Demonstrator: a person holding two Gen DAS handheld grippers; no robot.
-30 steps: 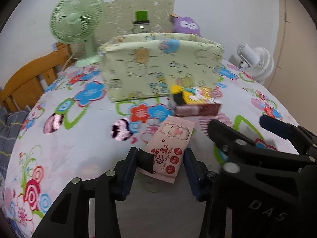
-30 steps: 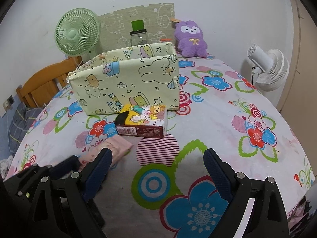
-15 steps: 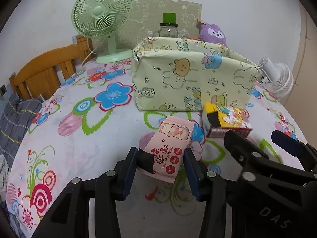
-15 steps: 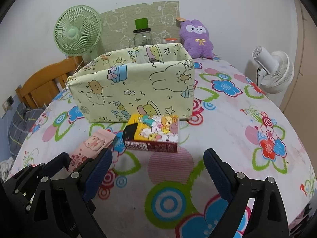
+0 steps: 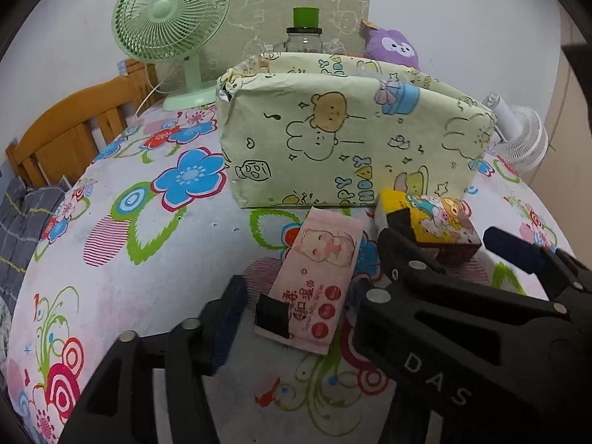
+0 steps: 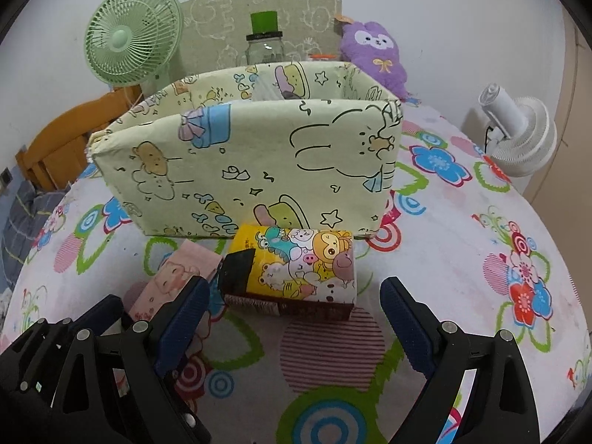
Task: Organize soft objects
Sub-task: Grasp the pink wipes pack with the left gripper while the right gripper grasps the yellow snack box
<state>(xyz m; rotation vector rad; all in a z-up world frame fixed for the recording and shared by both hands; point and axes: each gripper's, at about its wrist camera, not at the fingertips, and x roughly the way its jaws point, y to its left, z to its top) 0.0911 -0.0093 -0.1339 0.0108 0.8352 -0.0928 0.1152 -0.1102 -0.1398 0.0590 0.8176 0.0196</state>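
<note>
- Lying flat on the flowered cloth of the bench [image 5: 122,244], the pink wipes pack [image 5: 314,281] sits just in front of the pale-green fabric bin [image 5: 347,140], its near end carrying a black tab.
- The left claw [image 5: 292,314] has just been opening: its left pad stands clear of the pack, which now rests on the cloth between the jaws, no longer pinched. The right finger is mostly hidden behind the other tool, so I cannot tell whether that side touches.
- The right claw [image 6: 292,318] is spread wide and holds nothing; the cartoon tissue pack [image 6: 296,270] lies between its two blue fingers, apart from both.
- That tissue pack is just beside the pink one, on its right, and near the foot of the bin's front wall.
- The bin stands upright and open at the top.
- Behind it: a green desk fan [image 6: 129,51], a glass jar with a green lid [image 6: 264,40], and a purple plush toy [image 6: 373,51] against the wall.
- A white fan [image 6: 518,137] sits off the bench's right edge, a wooden chair back [image 5: 74,129] to the left.
</note>
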